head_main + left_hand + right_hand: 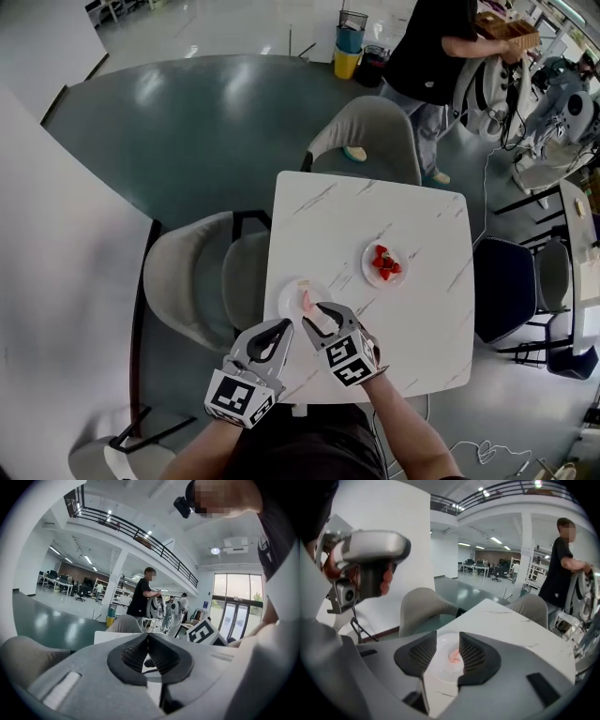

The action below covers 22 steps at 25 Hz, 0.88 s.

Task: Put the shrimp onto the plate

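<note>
Dark ribbed pads [423, 654] of the right gripper [443, 651] stand wide apart and hold nothing. Between them, lower down, one sees the shrimp [454, 656]. It lies pink and curled on the small white plate [440, 670], near the front-left edge of the marble table [375, 211] in the head view, so the placing looks done. The left gripper [148, 645] has its jaws together with nothing between them, and hangs near the same table edge. I judge the shrimp to be light, soft and a little slippery, and easy to squash. If it must be taken again, the thick middle of the body is the best place, with a gentle squeeze, not the thin tail. Further out, a second plate [367, 269] carries red pieces, and grey chairs [187, 272] stand around.
</note>
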Tool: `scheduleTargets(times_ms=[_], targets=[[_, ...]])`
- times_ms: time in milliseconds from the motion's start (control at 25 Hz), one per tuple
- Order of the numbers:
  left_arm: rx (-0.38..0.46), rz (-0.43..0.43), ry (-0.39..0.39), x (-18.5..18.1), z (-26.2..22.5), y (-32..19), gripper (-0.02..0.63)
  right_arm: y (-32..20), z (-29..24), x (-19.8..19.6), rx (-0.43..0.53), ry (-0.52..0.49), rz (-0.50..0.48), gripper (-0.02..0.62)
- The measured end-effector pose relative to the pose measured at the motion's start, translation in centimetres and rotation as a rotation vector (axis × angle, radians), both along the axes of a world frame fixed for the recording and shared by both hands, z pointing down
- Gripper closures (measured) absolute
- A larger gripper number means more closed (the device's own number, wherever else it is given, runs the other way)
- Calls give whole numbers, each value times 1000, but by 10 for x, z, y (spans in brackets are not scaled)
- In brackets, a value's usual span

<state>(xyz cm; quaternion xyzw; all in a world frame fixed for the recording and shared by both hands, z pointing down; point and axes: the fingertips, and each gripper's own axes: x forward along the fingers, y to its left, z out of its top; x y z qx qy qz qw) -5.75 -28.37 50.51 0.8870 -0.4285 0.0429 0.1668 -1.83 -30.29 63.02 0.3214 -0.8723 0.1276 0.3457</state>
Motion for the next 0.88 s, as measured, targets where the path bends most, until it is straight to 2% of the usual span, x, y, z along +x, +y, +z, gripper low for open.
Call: scheduleTargets(times_ms=[120, 240, 400, 600, 880], targets=[[-17, -10, -2, 2, -21, 6, 598, 5, -55, 1, 59, -135, 69, 502], [-35, -25, -2, 2, -41, 12, 598, 8, -107, 1, 112, -240, 104, 537], [-4, -6, 31, 11, -67, 10, 598, 2, -163, 4, 169, -386, 144, 575], [29, 28, 61, 24, -98, 14, 598, 2, -208, 8, 231, -486, 176, 592], [99, 36, 73, 29, -147, 22, 598, 16, -257, 3, 271, -565, 170, 592]])
